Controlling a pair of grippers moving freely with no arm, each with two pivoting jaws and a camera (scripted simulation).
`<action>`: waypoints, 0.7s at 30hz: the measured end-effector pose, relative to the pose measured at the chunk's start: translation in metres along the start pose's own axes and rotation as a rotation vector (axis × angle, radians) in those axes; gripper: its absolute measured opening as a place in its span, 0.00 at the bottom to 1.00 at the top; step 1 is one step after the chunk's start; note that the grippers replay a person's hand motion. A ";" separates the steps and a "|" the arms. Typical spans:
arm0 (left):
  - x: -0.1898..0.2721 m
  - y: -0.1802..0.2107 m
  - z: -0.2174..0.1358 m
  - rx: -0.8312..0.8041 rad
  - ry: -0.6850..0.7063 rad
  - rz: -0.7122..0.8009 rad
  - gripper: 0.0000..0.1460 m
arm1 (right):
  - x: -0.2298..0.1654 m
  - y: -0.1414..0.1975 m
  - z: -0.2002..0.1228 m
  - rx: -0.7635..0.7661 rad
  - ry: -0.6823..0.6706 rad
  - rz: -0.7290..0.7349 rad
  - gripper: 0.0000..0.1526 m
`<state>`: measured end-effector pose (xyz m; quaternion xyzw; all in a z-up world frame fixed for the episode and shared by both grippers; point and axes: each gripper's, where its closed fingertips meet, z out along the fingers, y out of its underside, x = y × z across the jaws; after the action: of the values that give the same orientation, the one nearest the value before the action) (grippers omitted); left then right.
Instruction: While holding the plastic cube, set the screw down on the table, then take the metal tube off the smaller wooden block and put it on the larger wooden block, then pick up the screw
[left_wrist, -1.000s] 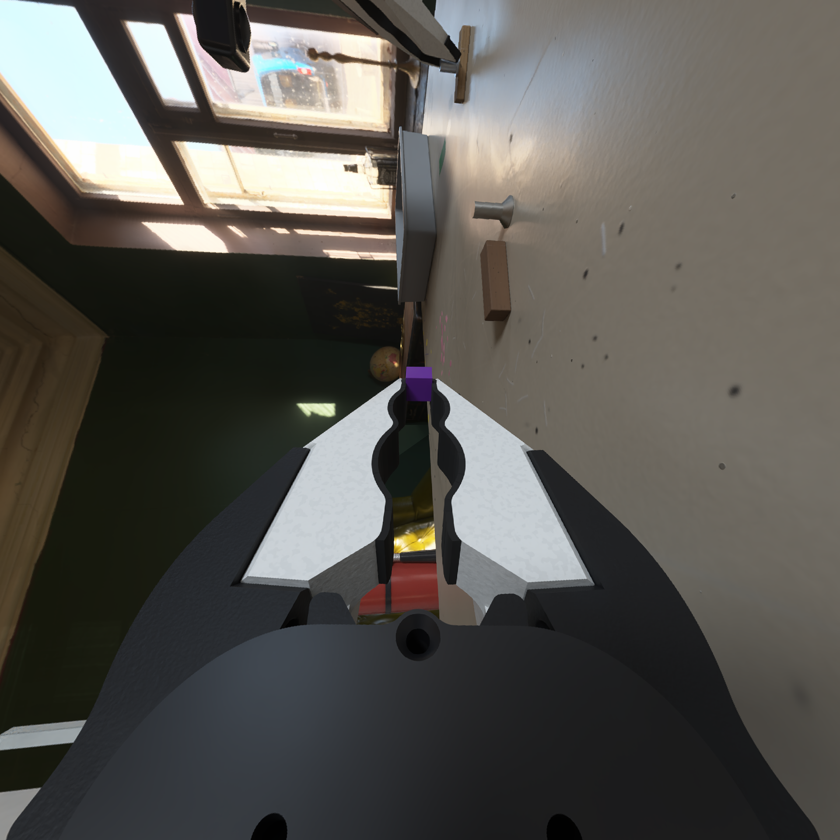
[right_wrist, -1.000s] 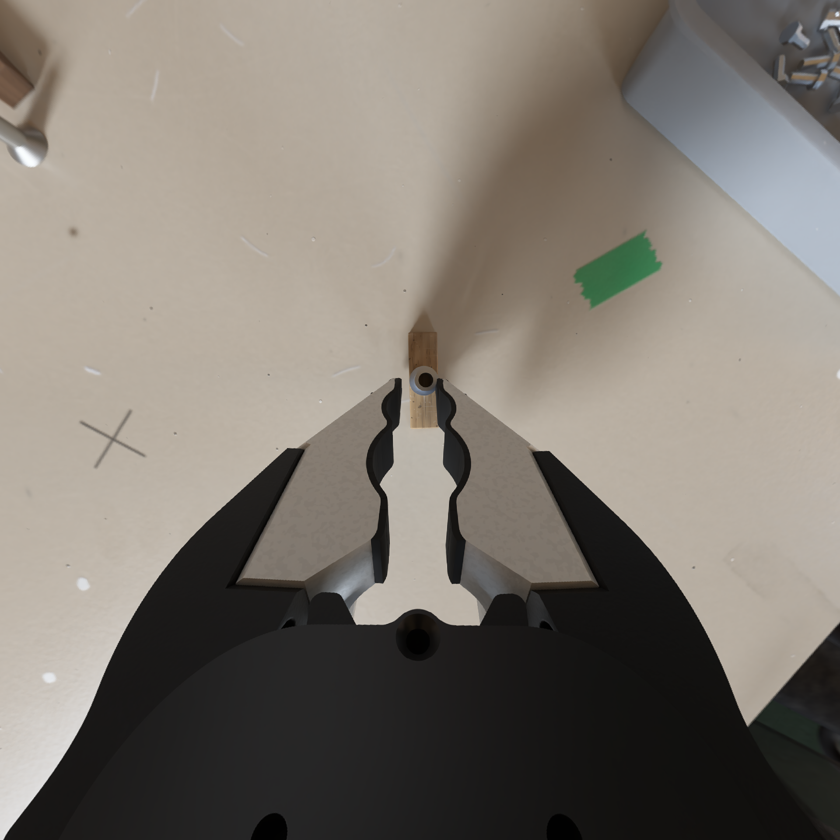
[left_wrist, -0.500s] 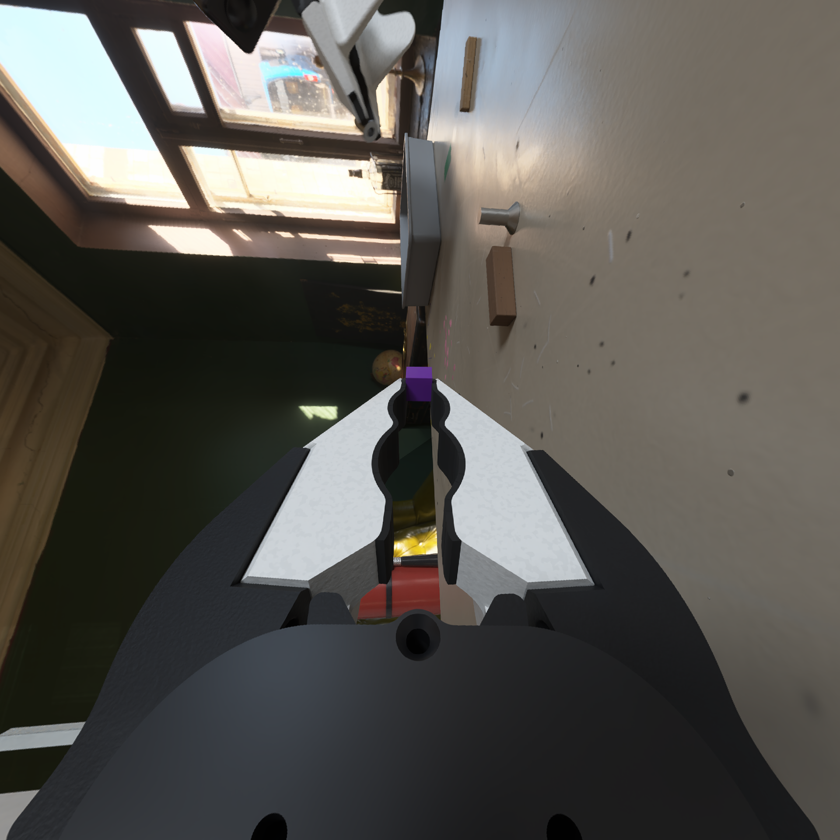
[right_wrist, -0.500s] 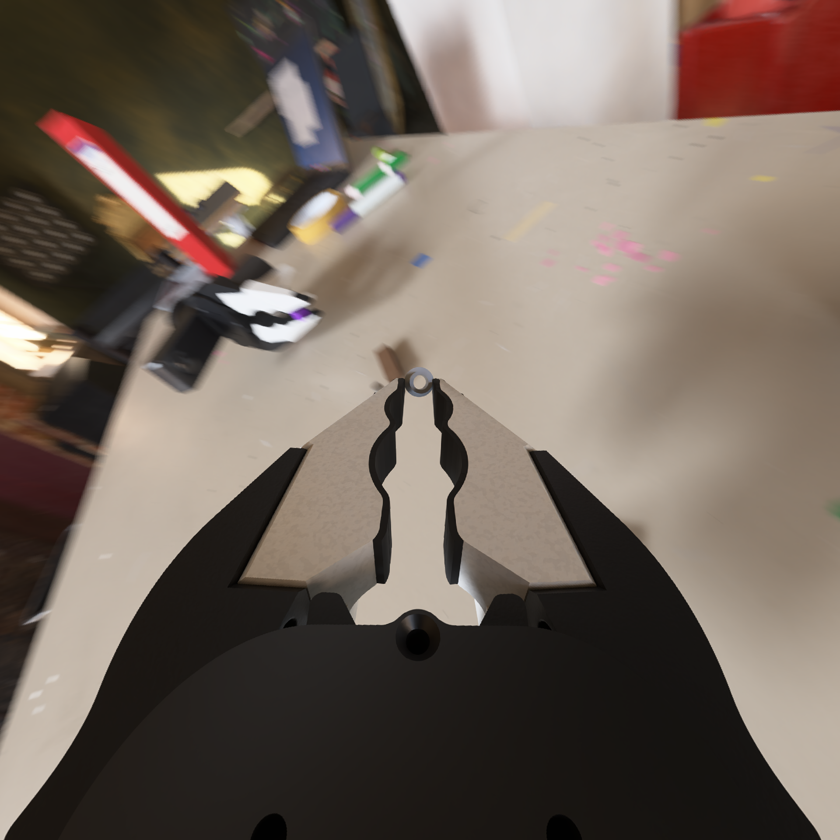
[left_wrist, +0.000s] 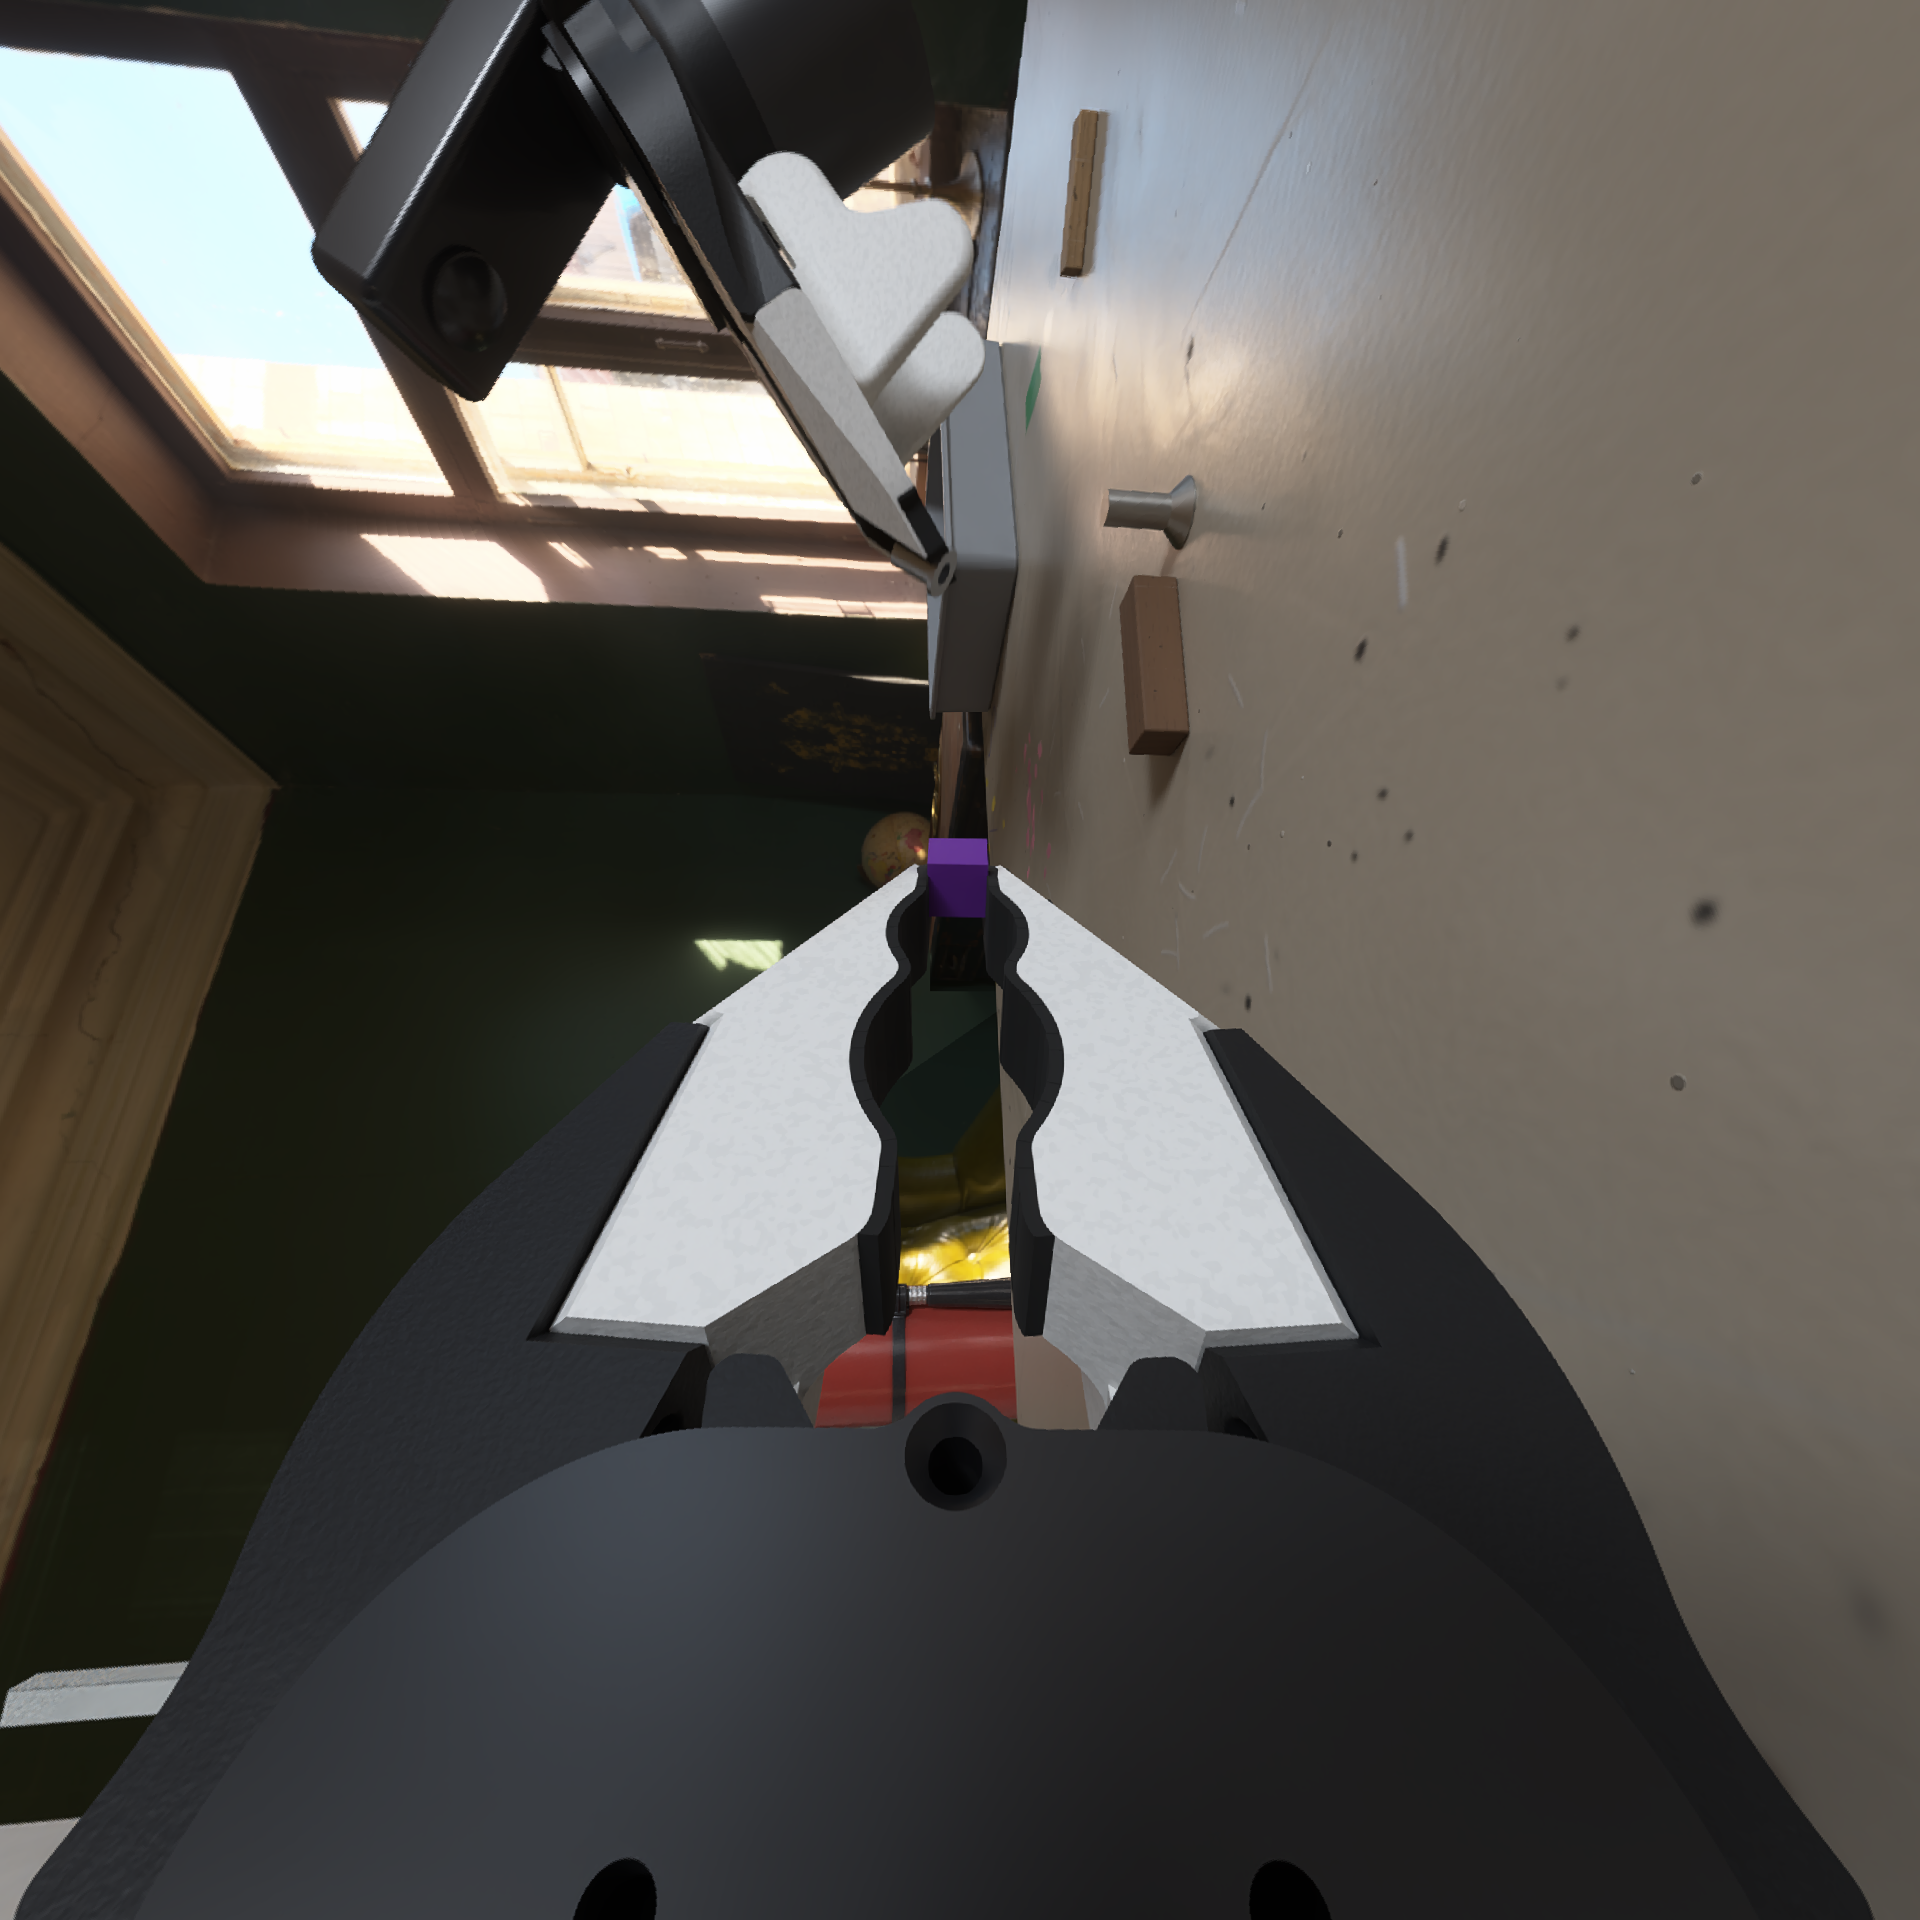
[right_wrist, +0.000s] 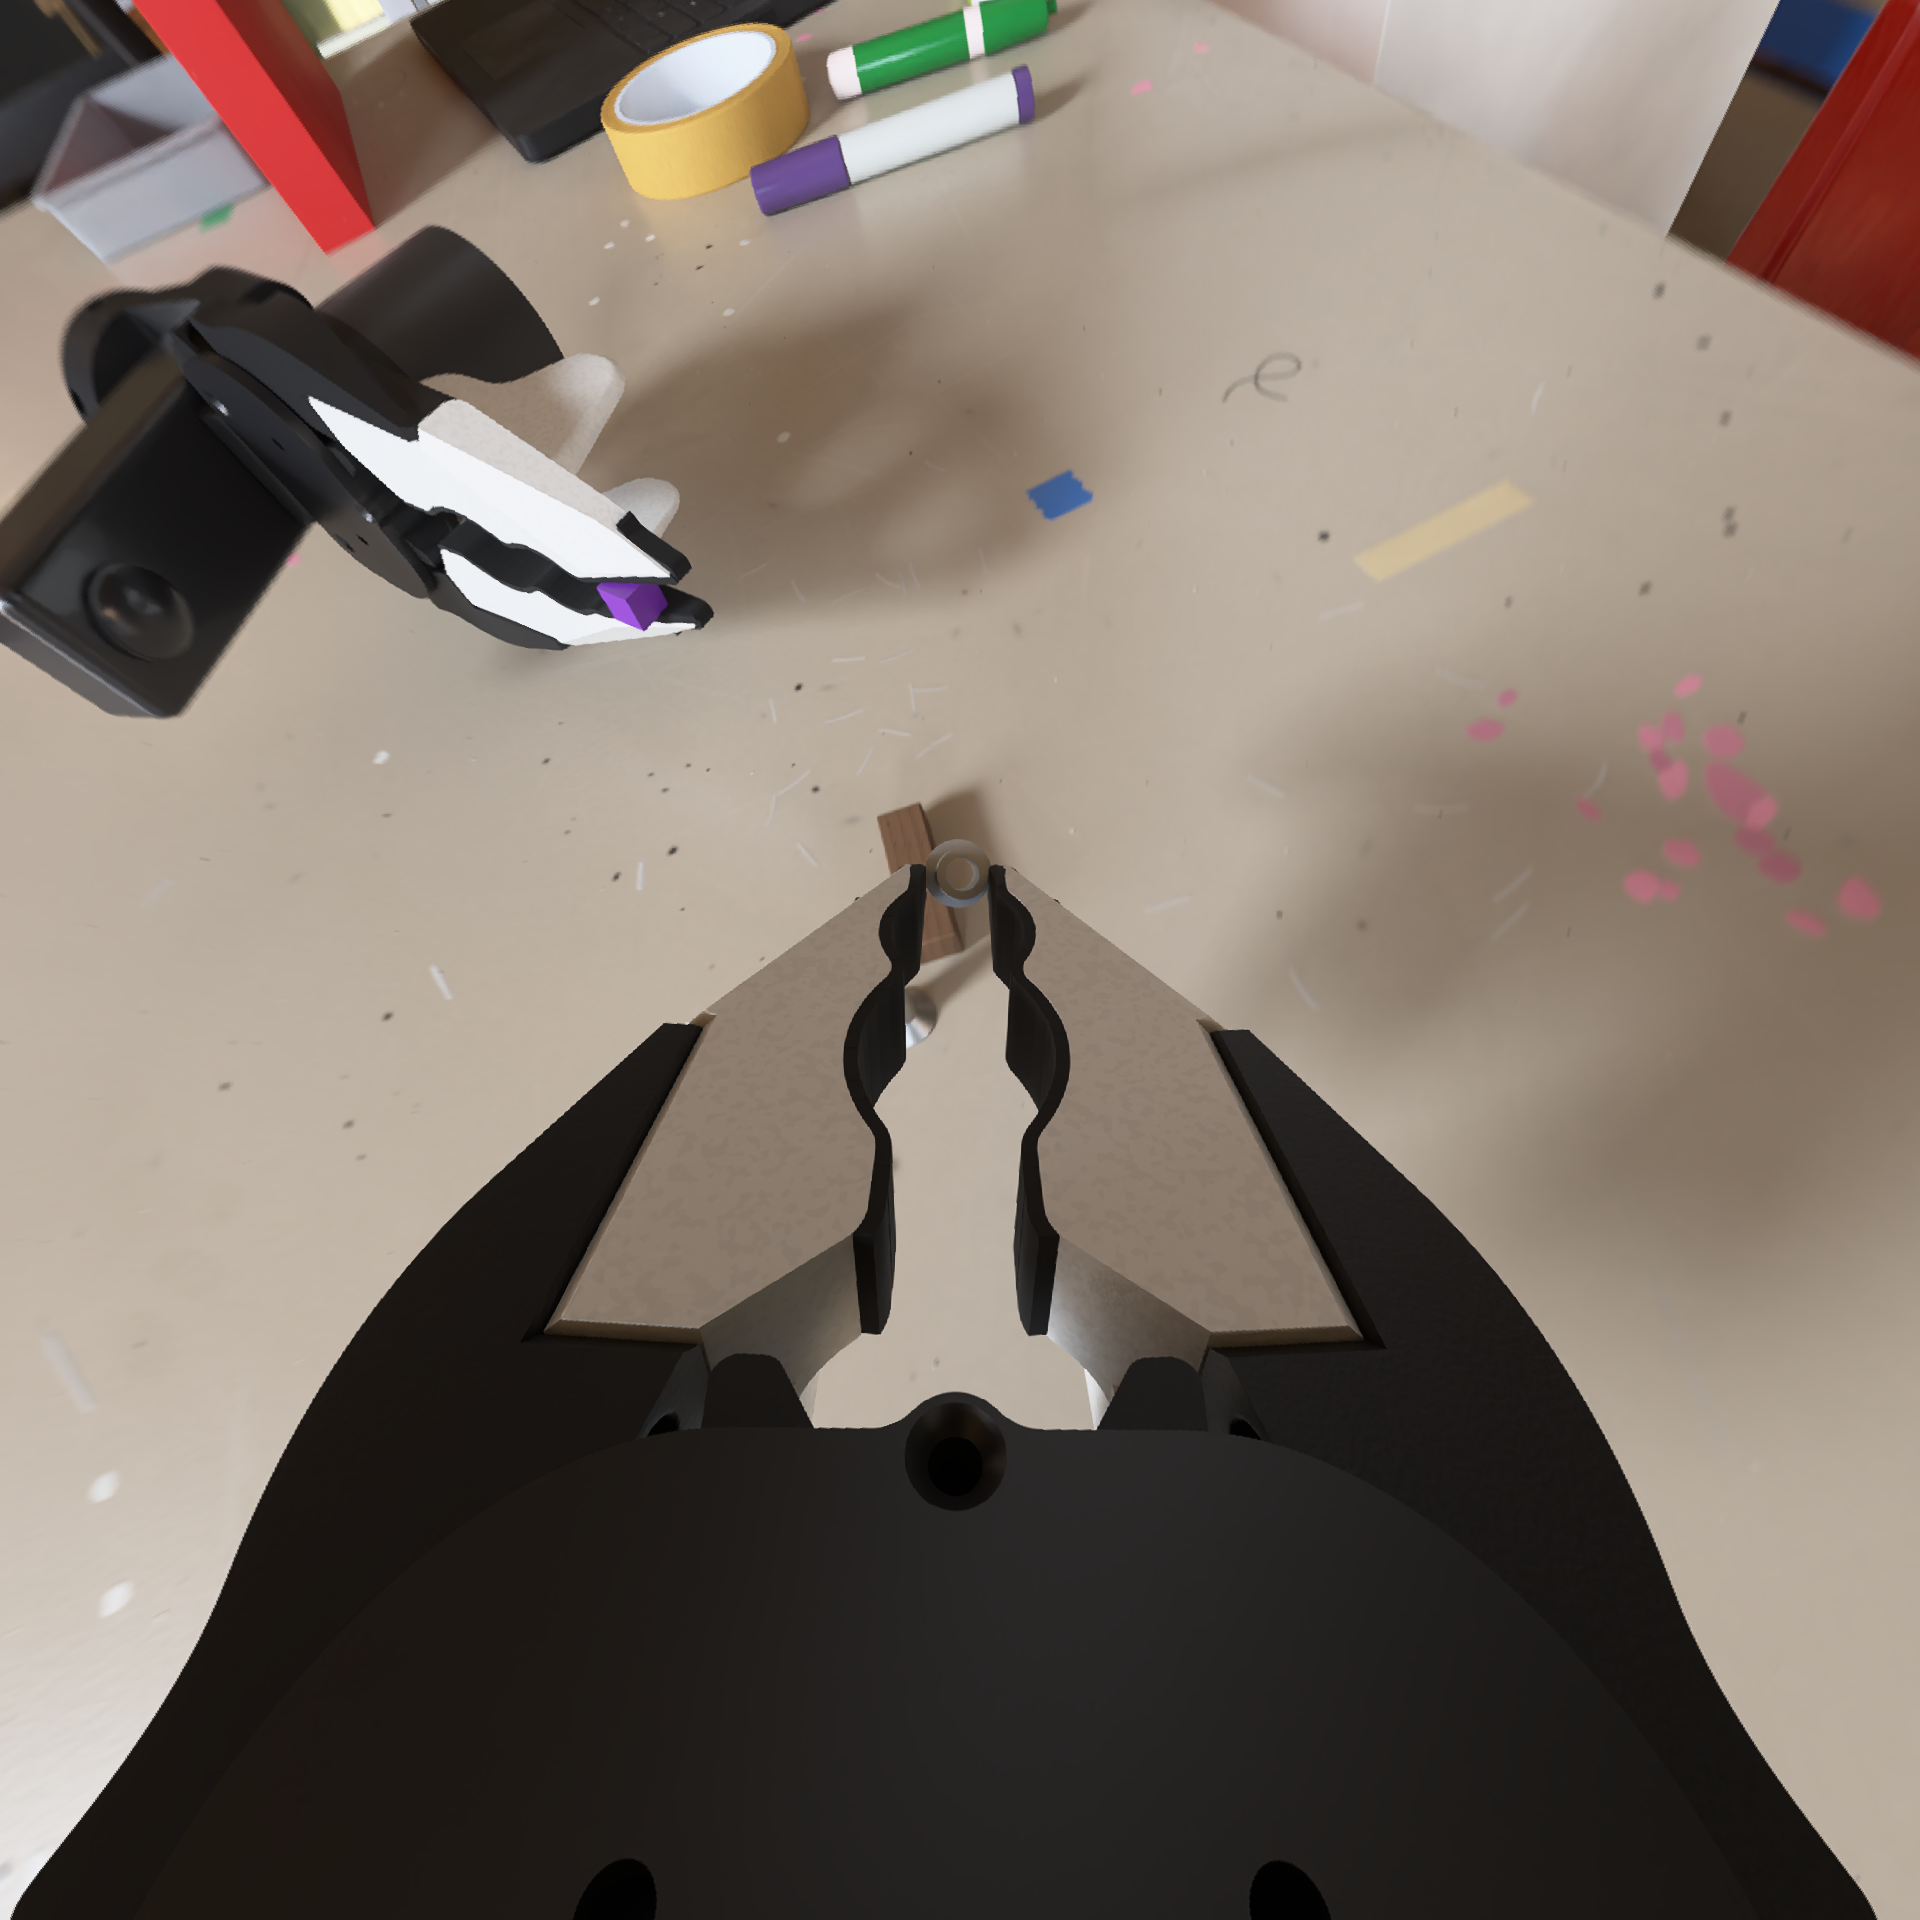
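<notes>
Metal tube is sitting pinched between your right gripper tips, bore facing the cam, held up above the surface. Jaws narrow, closed on the tube. It's off the smaller wooden block, which is lying far back near the surface edge in the left wrist view.

Larger wooden block is showing just behind and below the tube, partly hidden by your left fingertip. Screw is standing head-down on the surface just beside that block, w/ only a sliver of it visible between your jaws in the right wrist view. So screw step looks done, and you're mid-carry on the tube.

Doing this step well, imo:
- Get the tube centred over the block's top face before lowering; block is narrow, so not much margin.
- Come down slow and open only once the tube is touching wood. A round tube laid on its side could roll off, so line it along the block's length or set it on end.
- Screw is close, so don't clip it on approach or retreat. You're needing it next.

Left gripper is clamping the plastic cube, purple, at the very tips, jaws narrow around it, hovering off to the side over the surface. Grip is shallow, so be keeping that hand quiet.

Grey tray sits at the surface edge, no concern.
</notes>
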<state>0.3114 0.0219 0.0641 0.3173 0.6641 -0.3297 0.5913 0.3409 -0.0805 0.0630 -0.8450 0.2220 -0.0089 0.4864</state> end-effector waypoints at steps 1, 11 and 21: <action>0.000 0.000 0.000 0.000 0.001 0.001 0.06 | -0.001 -0.003 0.003 0.008 0.011 -0.036 0.08; 0.000 -0.001 0.001 0.006 0.001 0.002 0.06 | -0.004 0.003 0.014 -0.028 0.038 -0.193 0.08; 0.004 -0.006 0.001 0.033 0.015 0.021 0.06 | -0.003 0.010 0.022 -0.140 0.119 -0.321 0.08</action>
<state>0.3067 0.0178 0.0603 0.3365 0.6597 -0.3320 0.5842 0.3396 -0.0654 0.0440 -0.8994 0.1127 -0.1207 0.4047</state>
